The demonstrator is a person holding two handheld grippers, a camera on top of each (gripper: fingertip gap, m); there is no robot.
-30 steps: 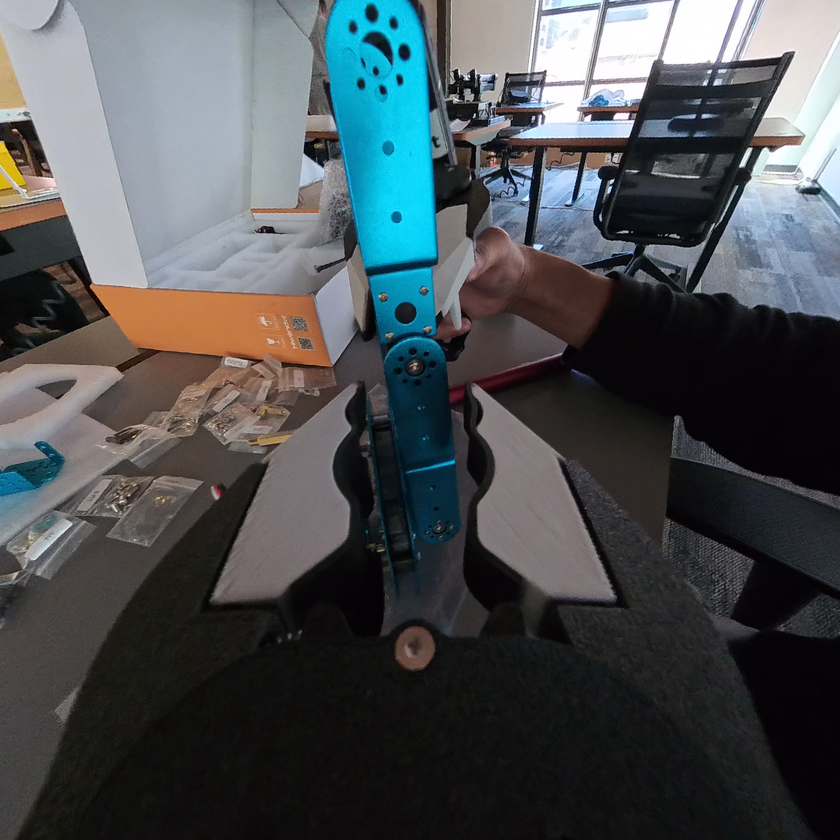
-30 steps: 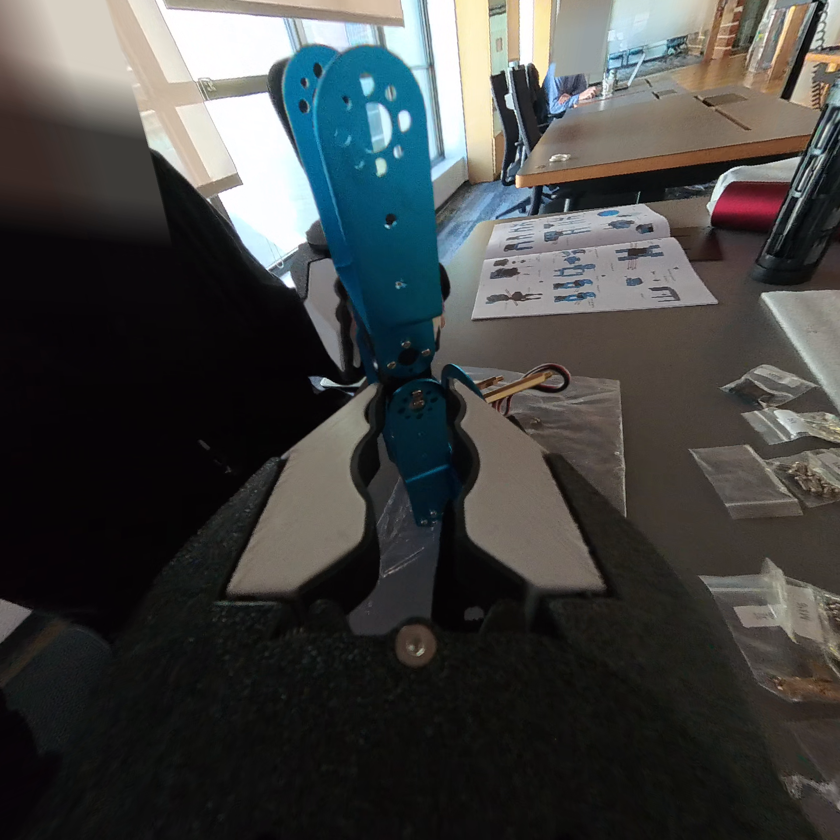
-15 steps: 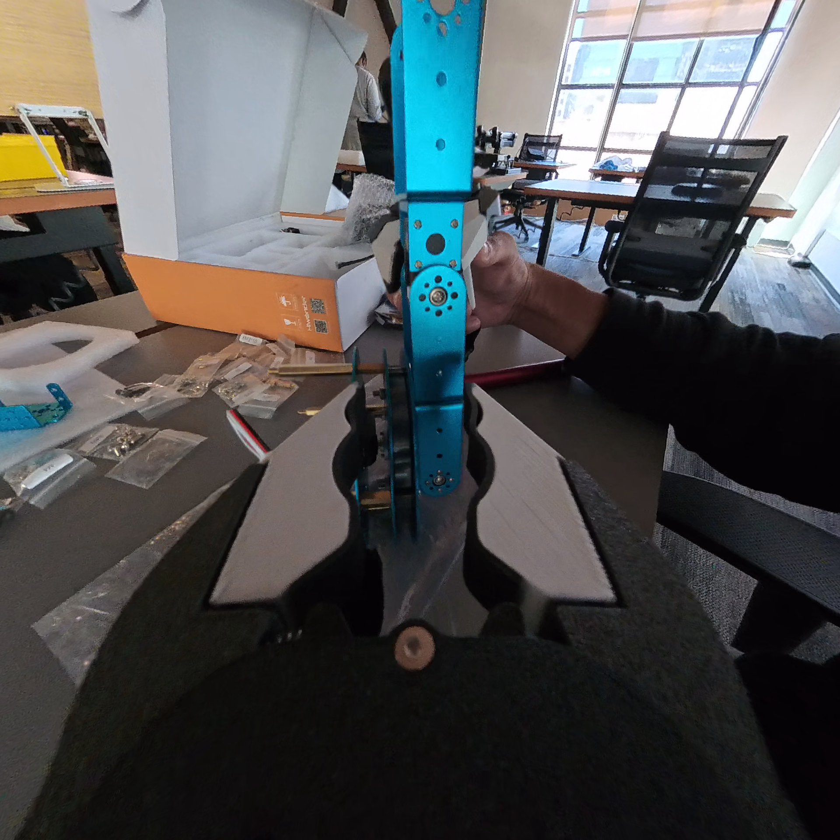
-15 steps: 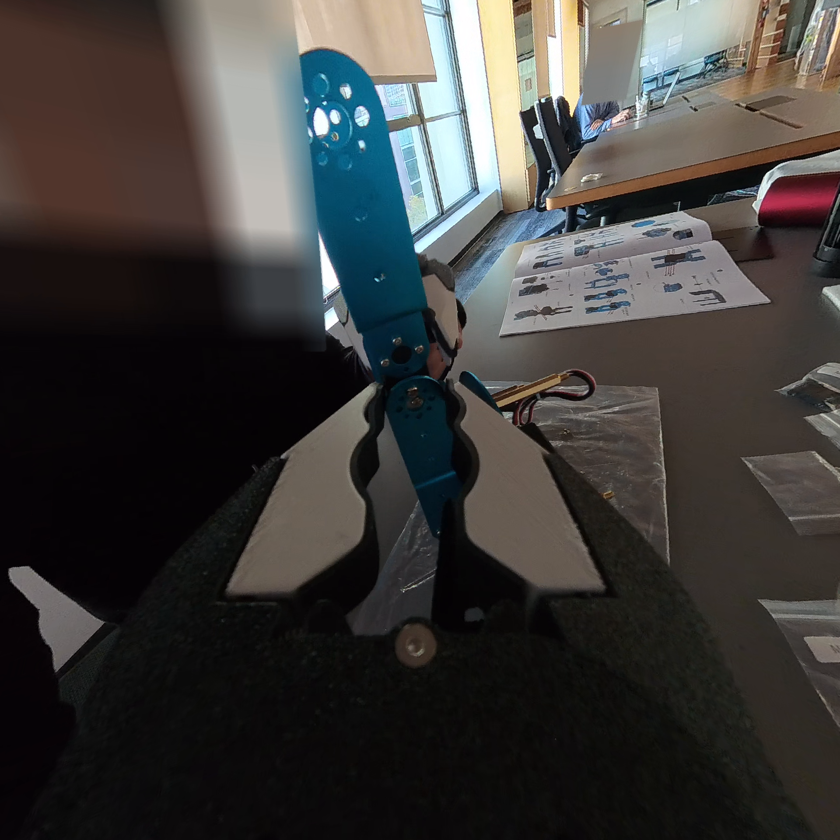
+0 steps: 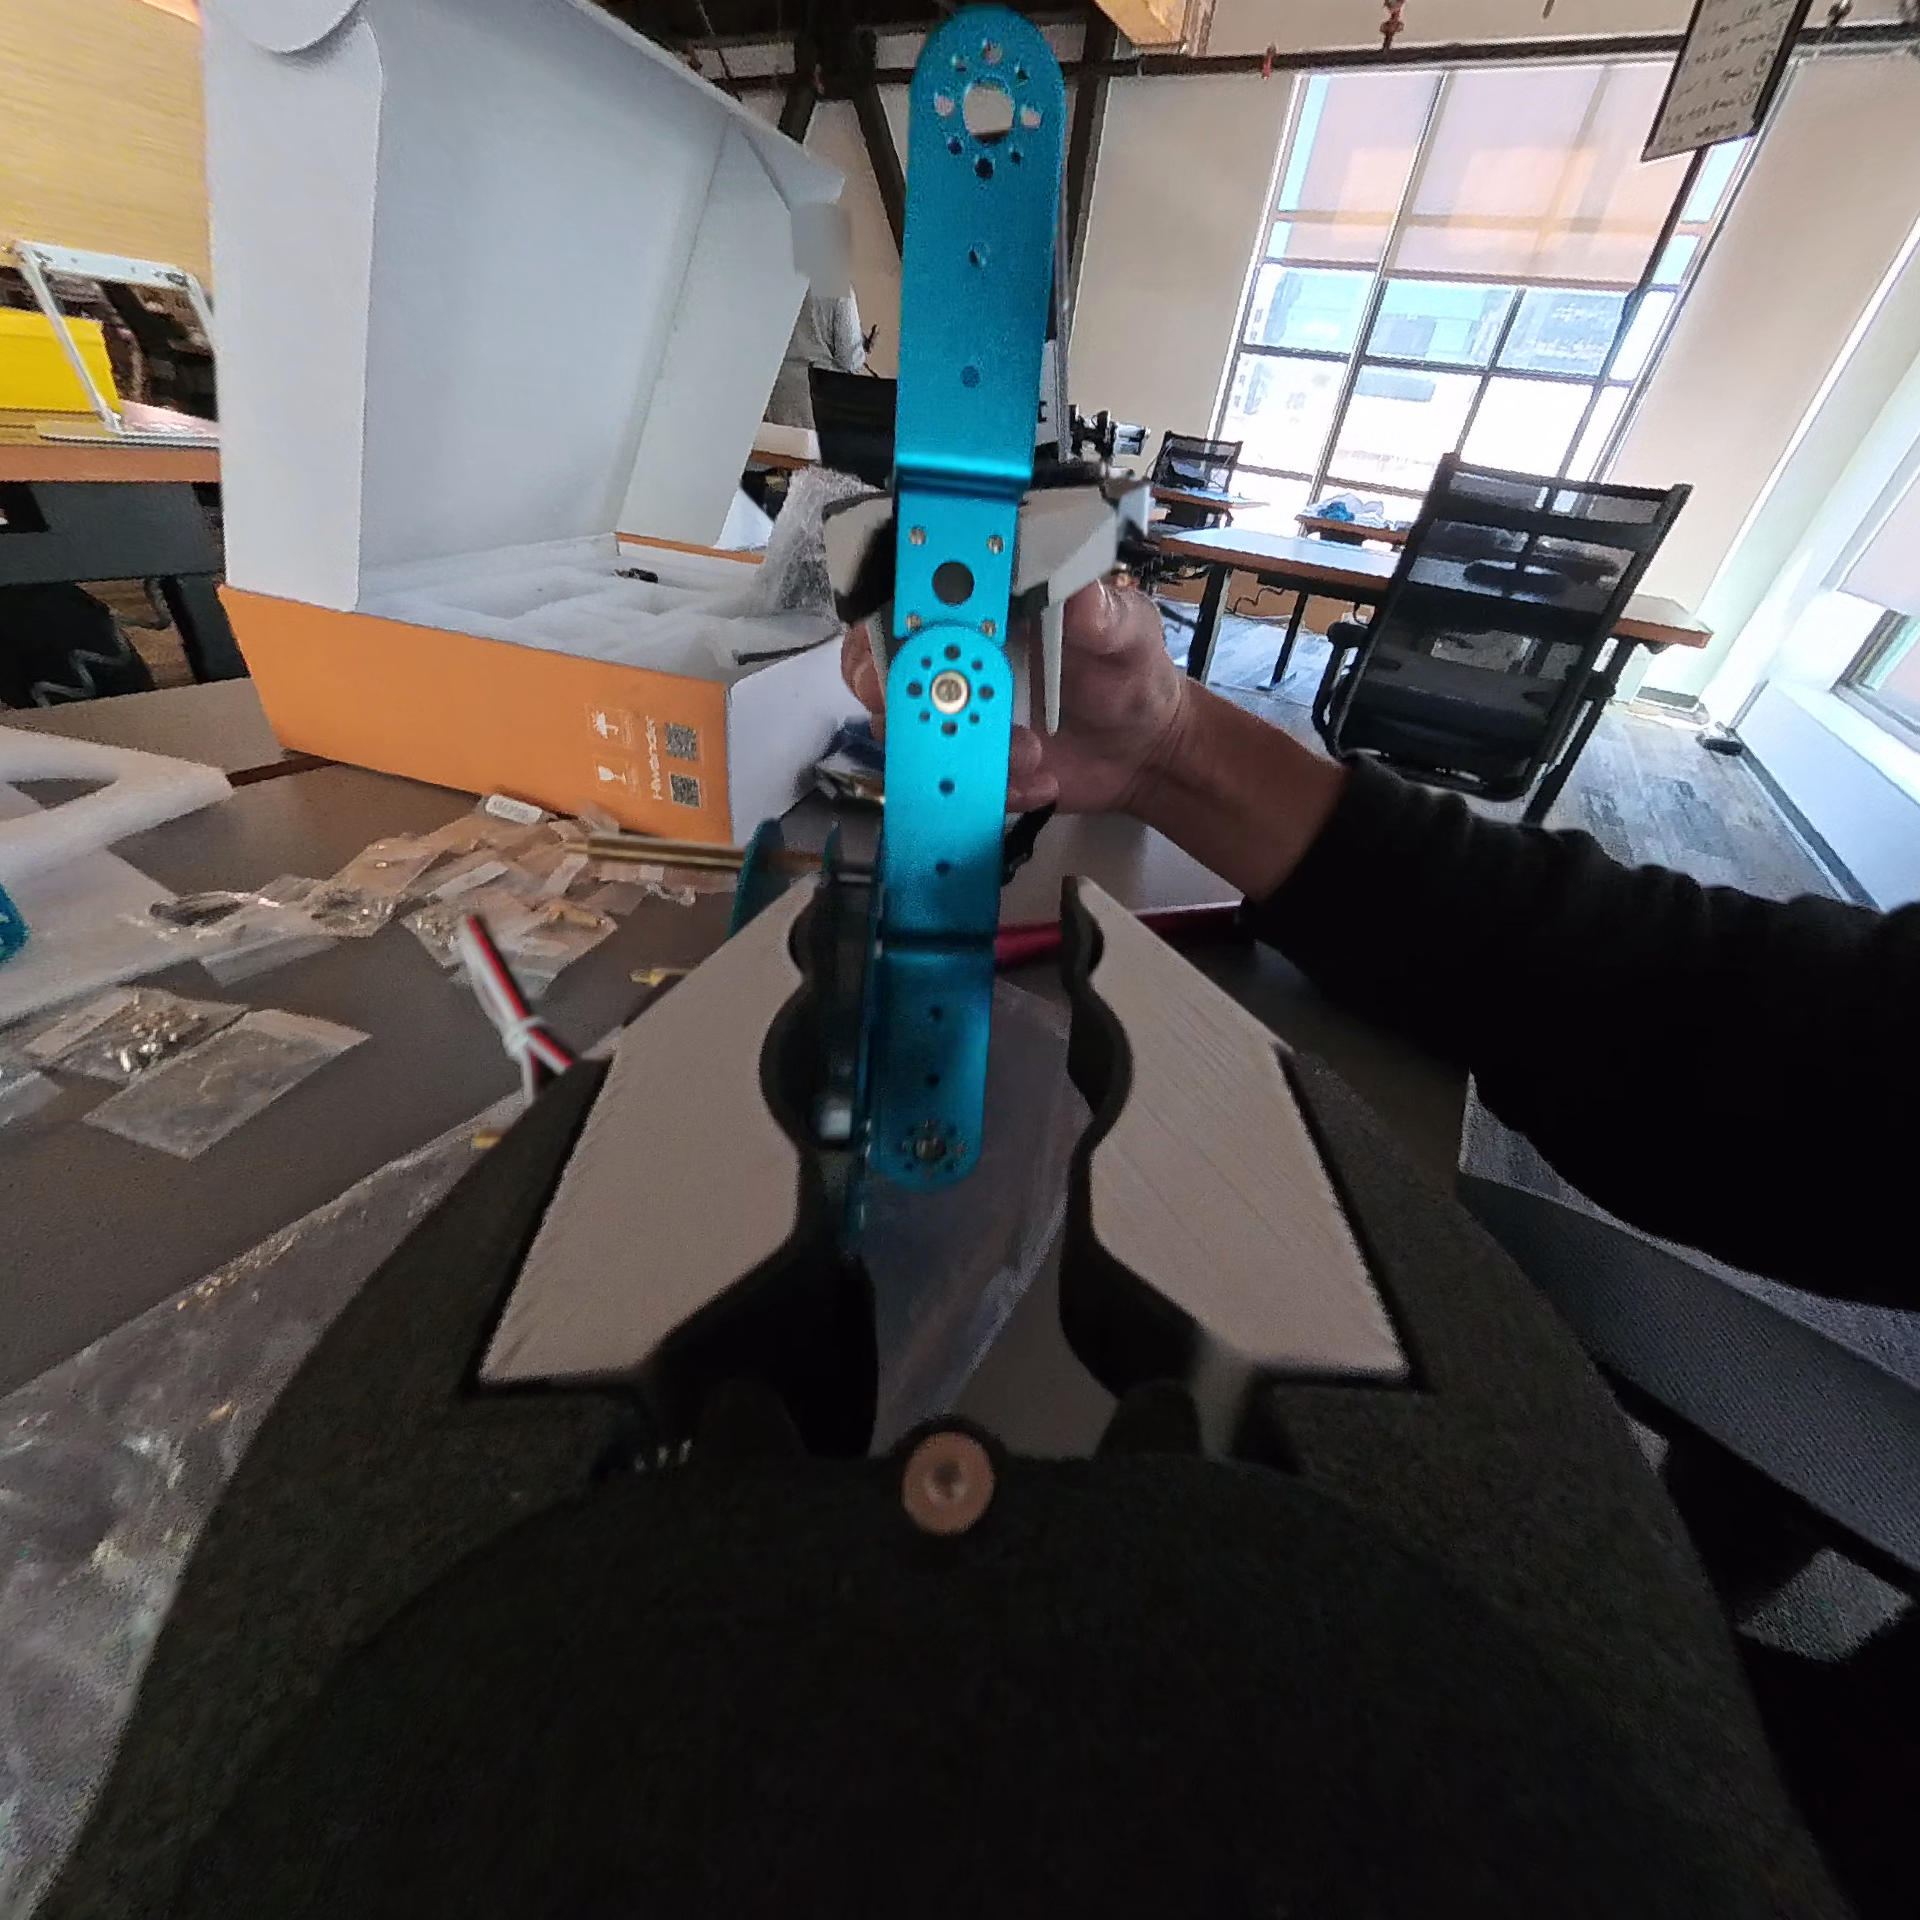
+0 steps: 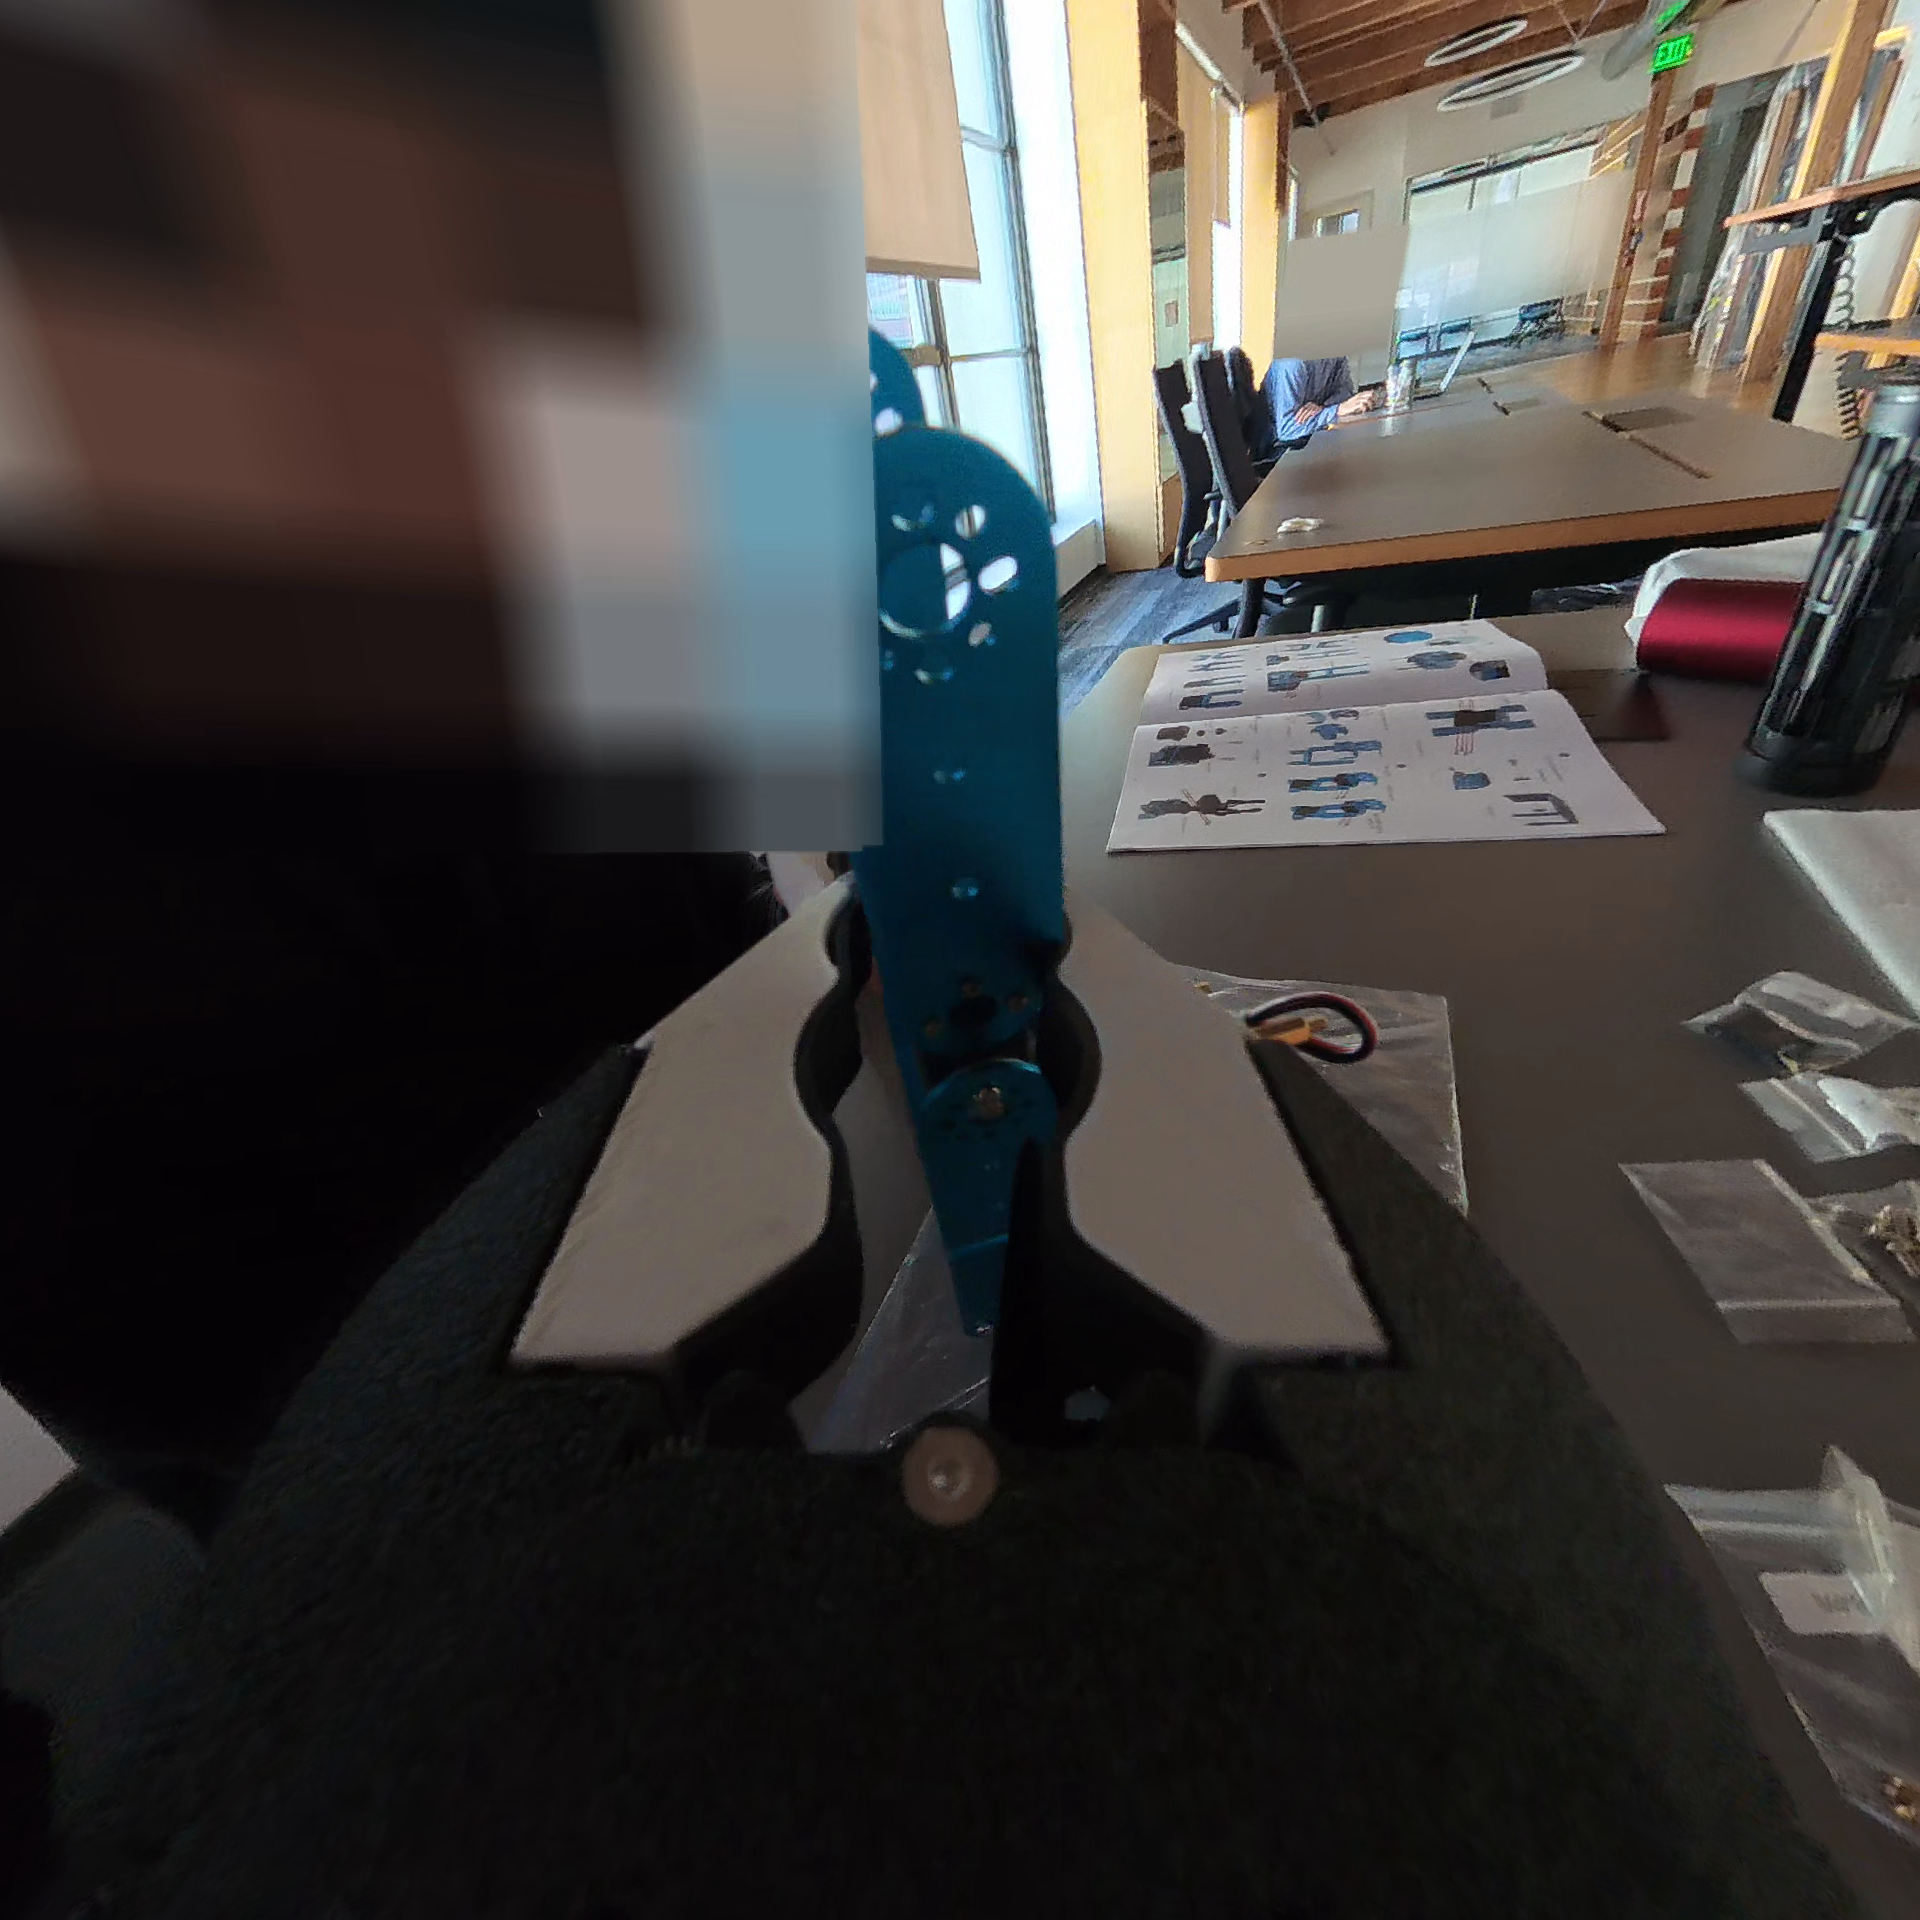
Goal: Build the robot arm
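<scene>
A blue metal bracket assembly [image 5: 971,436] of long hole-punched plates joined at round hubs stands upright above the dark table. My left gripper [image 5: 940,904] is shut on its lower end, where a black part and a red-white-black wire [image 5: 509,1003] hang off its left side. My right gripper [image 6: 961,920] is shut on the same assembly [image 6: 966,727], with a round hub deep between the fingers. In the left wrist view the right gripper [image 5: 971,566] clamps the assembly higher up, held by a hand [image 5: 1117,707] in a black sleeve.
An open orange-and-white box [image 5: 468,707] stands at the back left, with small bags of hardware [image 5: 208,1049] and white foam [image 5: 94,790] before it. An open picture manual [image 6: 1371,748], a black bottle [image 6: 1860,623], a clear plastic sheet [image 6: 1392,1060] and more bags [image 6: 1818,1091] lie to the right. An office chair [image 5: 1507,644] stands behind.
The assembly has swung upright and its long top plate now shows whole in the left view. In the right view the hub has slid from the fingertips deeper between the fingers.
</scene>
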